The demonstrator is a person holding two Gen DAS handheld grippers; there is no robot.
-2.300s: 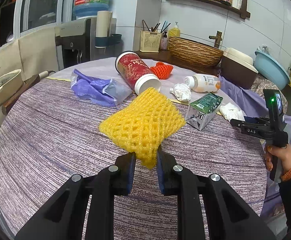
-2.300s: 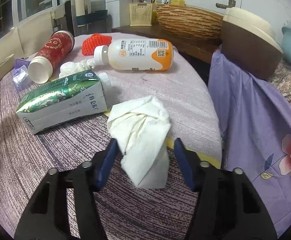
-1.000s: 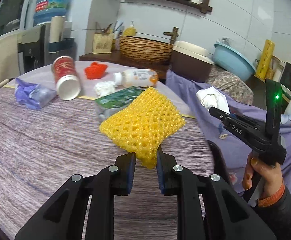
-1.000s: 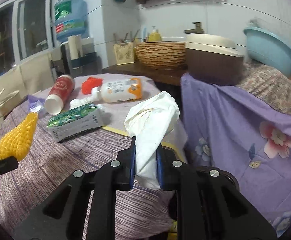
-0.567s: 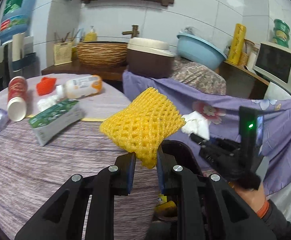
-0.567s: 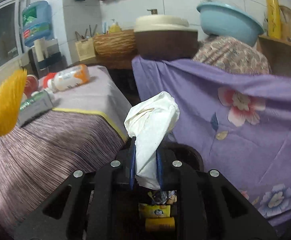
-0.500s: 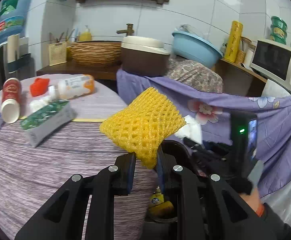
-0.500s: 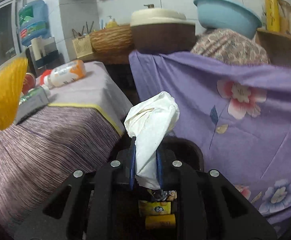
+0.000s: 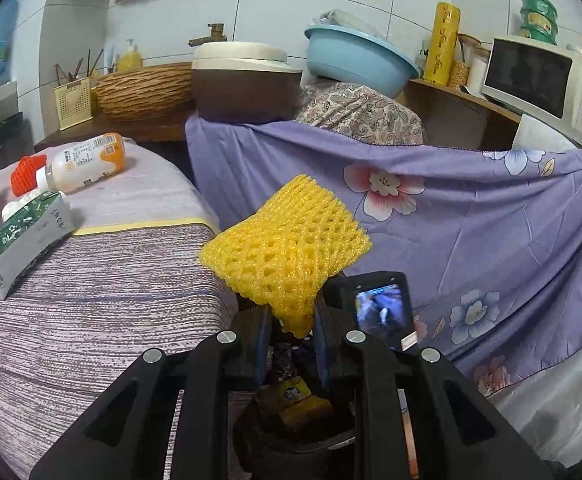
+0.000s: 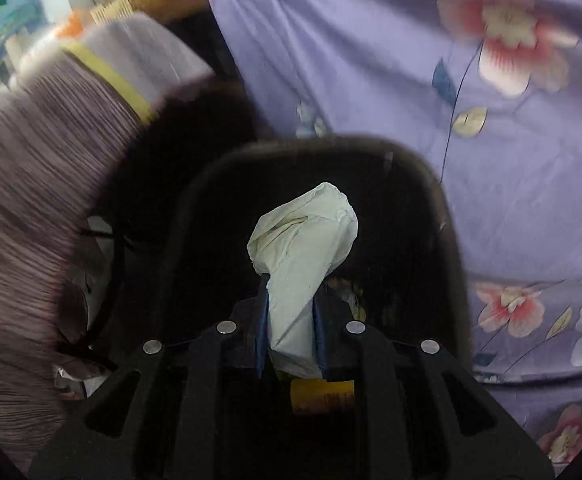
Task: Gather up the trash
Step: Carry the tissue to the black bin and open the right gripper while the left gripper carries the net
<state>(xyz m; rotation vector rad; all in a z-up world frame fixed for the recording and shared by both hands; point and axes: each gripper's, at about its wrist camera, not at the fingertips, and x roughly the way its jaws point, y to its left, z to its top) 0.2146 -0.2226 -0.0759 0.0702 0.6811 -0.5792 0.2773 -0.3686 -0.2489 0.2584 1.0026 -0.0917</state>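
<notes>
Both tools pinch trash: left tool (image 9: 291, 334) yellow foam net (image 9: 287, 252), right tool (image 10: 289, 334) tissue (image 10: 305, 248); bin (image 10: 443, 216) blurred.

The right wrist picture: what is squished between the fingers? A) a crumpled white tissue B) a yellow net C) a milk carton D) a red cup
A: the right gripper is shut on the crumpled white tissue, held over the dark trash bin; the yellow net is in the other gripper.
</notes>
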